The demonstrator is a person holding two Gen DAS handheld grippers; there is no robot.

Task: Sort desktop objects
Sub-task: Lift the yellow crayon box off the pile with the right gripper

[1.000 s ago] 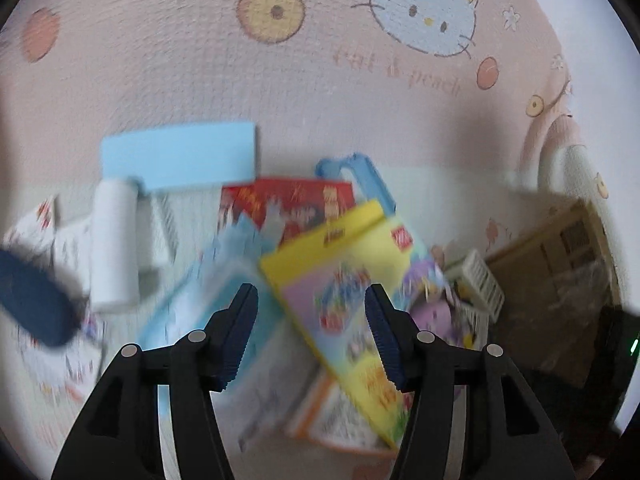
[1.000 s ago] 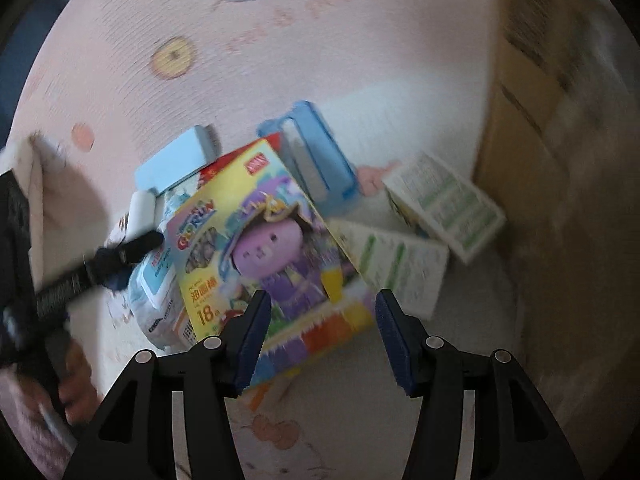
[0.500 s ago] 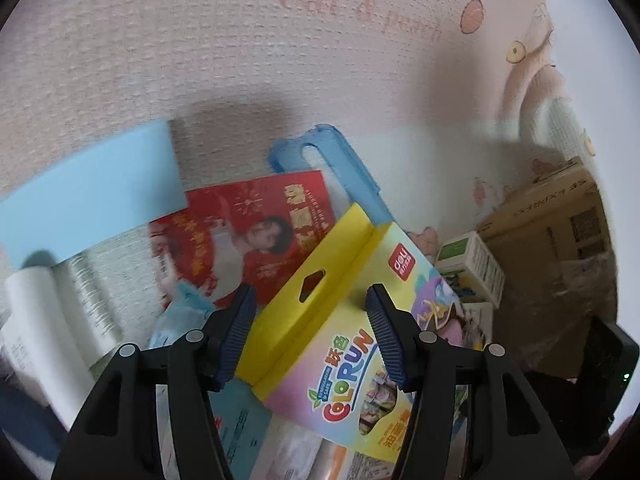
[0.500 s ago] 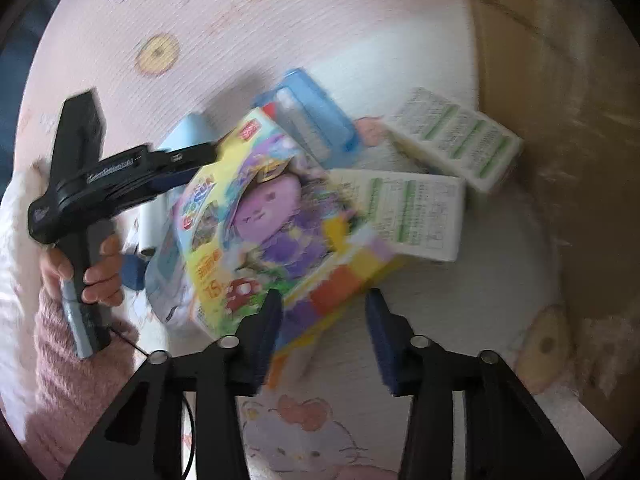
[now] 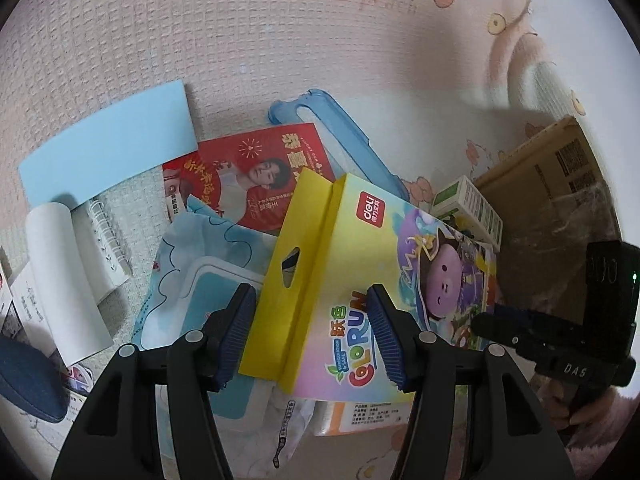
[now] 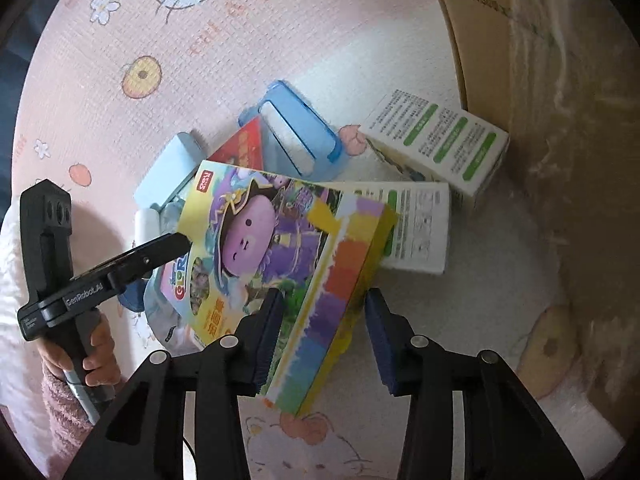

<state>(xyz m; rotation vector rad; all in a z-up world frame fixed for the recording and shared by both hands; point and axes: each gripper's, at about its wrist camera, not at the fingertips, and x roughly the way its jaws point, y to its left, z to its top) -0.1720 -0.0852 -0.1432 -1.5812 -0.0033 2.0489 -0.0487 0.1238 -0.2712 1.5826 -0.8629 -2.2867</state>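
Note:
A colourful crayon box (image 6: 280, 248) with a yellow hang tab (image 5: 308, 240) lies tilted on top of a pile on the pink mat. Its rainbow-striped end sits between the pads of my right gripper (image 6: 324, 328), which press on both sides of it. My left gripper (image 5: 312, 320) is open and straddles the tab end, its fingers on either side. In the right wrist view one left fingertip (image 6: 176, 242) reaches the box's left edge. A hand (image 6: 100, 344) holds that gripper.
Under the crayon box lie a wet-wipes pack (image 5: 200, 264), a red card (image 5: 248, 172), a blue phone case (image 6: 296, 136) and a light blue pad (image 5: 108, 144). Two white-and-green cartons (image 6: 436, 144) (image 6: 416, 228) sit beside a cardboard box (image 6: 480, 40). A paper roll (image 5: 64, 280) lies at left.
My left gripper came down closer over the box's yellow tab end. My right gripper's jaws narrowed onto the rainbow end, and the box tilted.

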